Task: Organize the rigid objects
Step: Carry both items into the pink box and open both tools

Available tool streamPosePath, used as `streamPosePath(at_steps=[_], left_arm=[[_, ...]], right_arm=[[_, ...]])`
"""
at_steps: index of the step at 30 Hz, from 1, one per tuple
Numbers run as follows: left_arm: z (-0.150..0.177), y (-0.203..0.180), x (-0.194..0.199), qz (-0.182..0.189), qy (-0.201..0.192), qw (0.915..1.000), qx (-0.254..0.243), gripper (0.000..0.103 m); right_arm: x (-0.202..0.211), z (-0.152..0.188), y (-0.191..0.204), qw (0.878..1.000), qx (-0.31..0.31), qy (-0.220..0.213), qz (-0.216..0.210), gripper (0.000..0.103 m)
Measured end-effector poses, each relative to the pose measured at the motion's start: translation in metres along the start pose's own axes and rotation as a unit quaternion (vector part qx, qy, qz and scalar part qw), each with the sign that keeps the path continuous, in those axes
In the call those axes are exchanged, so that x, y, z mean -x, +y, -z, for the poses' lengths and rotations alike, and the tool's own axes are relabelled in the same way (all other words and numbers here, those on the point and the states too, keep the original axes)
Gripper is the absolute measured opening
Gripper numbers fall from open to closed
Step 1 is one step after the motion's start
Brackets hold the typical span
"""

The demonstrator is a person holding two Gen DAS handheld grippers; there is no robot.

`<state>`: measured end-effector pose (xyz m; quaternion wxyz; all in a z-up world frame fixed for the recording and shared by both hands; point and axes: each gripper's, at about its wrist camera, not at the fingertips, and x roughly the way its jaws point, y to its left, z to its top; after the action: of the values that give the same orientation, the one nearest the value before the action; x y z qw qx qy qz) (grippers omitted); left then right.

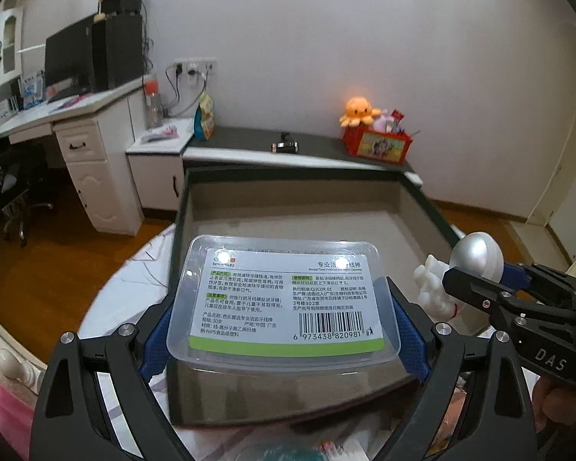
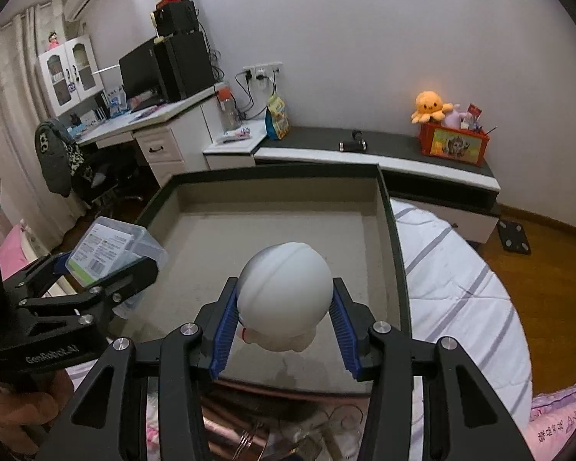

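At the upper left of both views a white desk [image 2: 161,115] carries a black monitor [image 2: 138,67] and a black tower [image 2: 184,65], with a white cabinet [image 2: 73,69] further left. A power strip [image 2: 263,69] sits on the wall at upper centre, cables hanging from it. Below it a bottle [image 2: 228,109] and a snack bag [image 2: 277,117] stand near each other. A dark ledge [image 2: 395,146] crosses the middle right, with a small black object [image 2: 352,145] on it and a red box [image 2: 455,144] at its right end. An orange octopus plush [image 2: 430,105] sits at the red box's left edge. A striped sheet [image 2: 460,288] fills the right of the right view.
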<state>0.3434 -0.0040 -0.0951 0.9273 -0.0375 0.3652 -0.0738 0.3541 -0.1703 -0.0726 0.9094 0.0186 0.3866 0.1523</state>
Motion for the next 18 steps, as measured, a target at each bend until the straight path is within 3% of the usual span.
streamPosePath(at_steps=[4,6,12,18], left_arm=[[0.003,0.000,-0.013,-0.010,0.021,0.9997,0.002,0.095],[0.004,0.003,-0.011,-0.016,0.018,0.9997,0.004,0.101],[0.012,0.010,0.016,-0.029,-0.006,0.9995,0.014,0.103],[0.030,0.021,0.064,-0.036,-0.036,0.9981,0.036,0.103]], right_arm=[[-0.009,0.000,-0.003,1.000,-0.003,0.009,0.002,0.053],[-0.010,0.001,-0.004,1.000,-0.007,0.011,0.006,0.090],[0.004,0.007,-0.007,1.000,-0.025,0.004,0.015,0.091],[0.044,0.017,-0.007,0.998,-0.050,-0.032,0.021,0.091]])
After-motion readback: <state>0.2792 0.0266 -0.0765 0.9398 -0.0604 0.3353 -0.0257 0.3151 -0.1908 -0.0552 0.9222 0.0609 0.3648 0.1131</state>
